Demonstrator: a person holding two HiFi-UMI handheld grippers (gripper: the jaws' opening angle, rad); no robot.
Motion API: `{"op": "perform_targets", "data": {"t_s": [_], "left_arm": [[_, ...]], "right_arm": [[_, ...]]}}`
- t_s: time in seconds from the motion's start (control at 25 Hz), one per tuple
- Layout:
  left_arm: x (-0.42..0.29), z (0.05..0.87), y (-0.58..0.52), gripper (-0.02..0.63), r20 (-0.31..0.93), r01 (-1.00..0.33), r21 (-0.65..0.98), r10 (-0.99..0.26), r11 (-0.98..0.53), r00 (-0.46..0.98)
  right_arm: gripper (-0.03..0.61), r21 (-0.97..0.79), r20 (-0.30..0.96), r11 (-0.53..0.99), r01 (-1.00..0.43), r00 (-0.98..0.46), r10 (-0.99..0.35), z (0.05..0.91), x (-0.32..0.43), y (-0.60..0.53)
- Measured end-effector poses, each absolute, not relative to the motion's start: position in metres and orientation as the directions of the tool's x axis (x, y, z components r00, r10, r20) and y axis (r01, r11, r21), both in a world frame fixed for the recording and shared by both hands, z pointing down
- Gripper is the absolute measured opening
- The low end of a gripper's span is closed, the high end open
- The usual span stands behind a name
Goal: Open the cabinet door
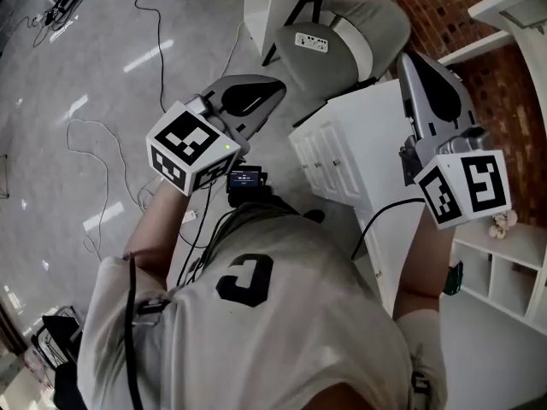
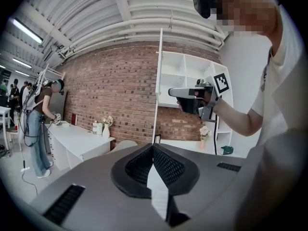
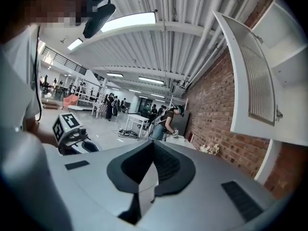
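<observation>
Two grippers show ahead of you in the head view: the left gripper [image 1: 269, 92] over grey floor crossed by loose cables [image 1: 94, 152], and the right gripper [image 1: 414, 67] against the white top of a low cabinet [image 1: 329, 156] by the brick wall [image 1: 444, 15]. The low cabinet's panelled fronts sit flush along its front edge. A grey chair [image 1: 342, 37] stands just past its far corner, and a white shelf unit [image 1: 504, 272] fills the lower right.

From the left gripper view, the left jaws are pressed together with nothing between them. Beyond them your right hand [image 2: 208, 104] holds the right gripper level in front of the white shelves, where a small green object [image 2: 226, 149] lies on a low shelf. At the left, a person [image 2: 41, 114] stands at a white counter [image 2: 77, 141], and a vase of flowers [image 2: 106, 128] sits near the counter's right-hand end.

From the right gripper view, the right jaws are likewise closed pad to pad and hold nothing. The louvered cabinet door [image 3: 252, 76] hangs high at the right — standing open, angled out from its white cabinet on the brick wall and well apart from the jaws. The left gripper's marker cube shows low at the left, and several people stand in the hall behind it.
</observation>
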State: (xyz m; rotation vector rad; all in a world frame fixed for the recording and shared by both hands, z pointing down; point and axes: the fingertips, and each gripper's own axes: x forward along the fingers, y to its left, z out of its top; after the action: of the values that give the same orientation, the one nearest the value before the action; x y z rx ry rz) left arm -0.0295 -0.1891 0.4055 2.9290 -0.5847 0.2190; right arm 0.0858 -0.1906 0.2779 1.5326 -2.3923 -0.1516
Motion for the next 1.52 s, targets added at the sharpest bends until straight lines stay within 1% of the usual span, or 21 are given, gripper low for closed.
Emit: {"op": "perform_targets", "data": {"t_s": [0.4,0.72,1.12,1.36,1.52], "left_arm": [[-0.005,0.409,-0.170,0.017,0.148,-0.296,0.158,-0.274,-0.942,0.950],[0.029,0.397,-0.131,0.017,0.150,-0.231,0.115,-0.213,-0.966,0.965],[0.103,0.398,-0.040,0.017,0.170,-0.122,0.105,-0.103,-0.987,0.980],[0.128,0.399,-0.001,0.017,0.200,-0.120,0.101,-0.098,-0.988,0.975],[0.127,0.402,0.014,0.017,0.218,-0.142,0.102,-0.117,-0.985,0.969]], "right_arm": [[0.026,0.004,0.218,0.447,-0.894,-0.436,-0.873,0.313,0.068,-0.156],[0.026,0.009,0.217,0.431,-0.902,-0.419,-0.882,0.324,0.085,-0.112],[0.026,-0.058,0.171,0.379,-0.923,-0.384,-0.908,0.338,0.137,-0.028],[0.026,-0.115,0.147,0.371,-0.921,-0.385,-0.911,0.348,0.163,0.008],[0.026,-0.151,0.134,0.376,-0.914,-0.396,-0.909,0.353,0.168,0.016]]}}
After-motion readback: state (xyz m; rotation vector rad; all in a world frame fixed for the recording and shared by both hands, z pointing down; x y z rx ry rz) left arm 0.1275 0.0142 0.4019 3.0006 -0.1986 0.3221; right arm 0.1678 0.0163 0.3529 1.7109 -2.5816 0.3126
